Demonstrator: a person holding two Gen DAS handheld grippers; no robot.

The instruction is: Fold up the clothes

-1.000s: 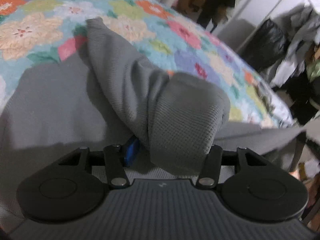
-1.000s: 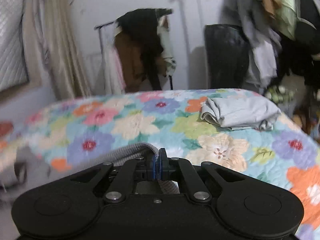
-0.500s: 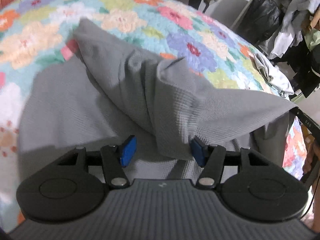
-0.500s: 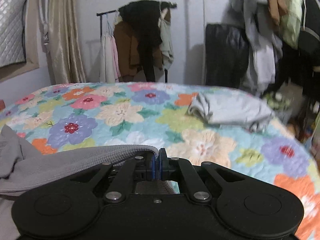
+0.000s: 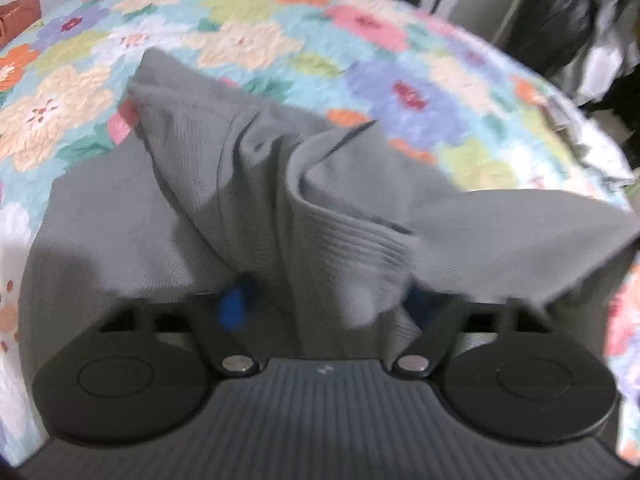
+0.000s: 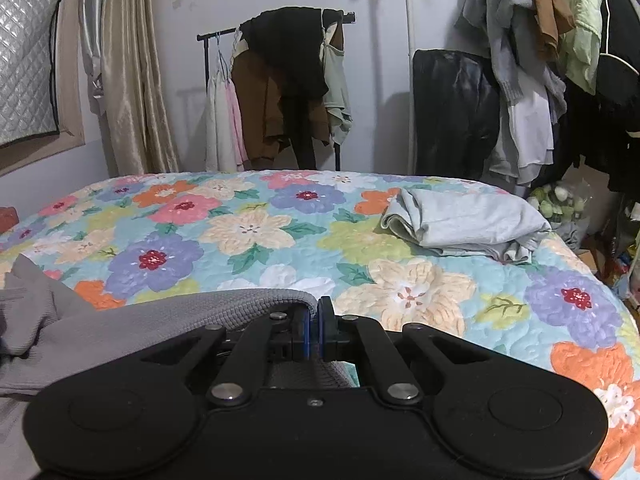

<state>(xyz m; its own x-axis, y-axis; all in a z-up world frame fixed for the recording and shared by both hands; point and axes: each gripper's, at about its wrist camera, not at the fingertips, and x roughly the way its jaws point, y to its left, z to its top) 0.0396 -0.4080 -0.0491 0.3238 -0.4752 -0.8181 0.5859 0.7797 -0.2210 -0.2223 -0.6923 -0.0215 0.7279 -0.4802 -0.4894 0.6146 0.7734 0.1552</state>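
— Tongs? Garment's position?
— Right tongs (image 6: 314,326) clamped on the grey garment (image 5: 248,168) hem; left tongs (image 5: 332,300) spread wide, cuff draped between. Garment runs leftward from right tongs, on the bed (image 6: 248,232).

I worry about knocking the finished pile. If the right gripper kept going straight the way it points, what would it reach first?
Probably bare floral bedspread. The right gripper, shut on the grey knit garment, aims left of the folded light grey clothes; depth is uncertain.

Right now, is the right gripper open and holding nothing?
No, the right gripper is shut, and its blue pads pinch the ribbed edge of the grey garment above the floral bedspread.
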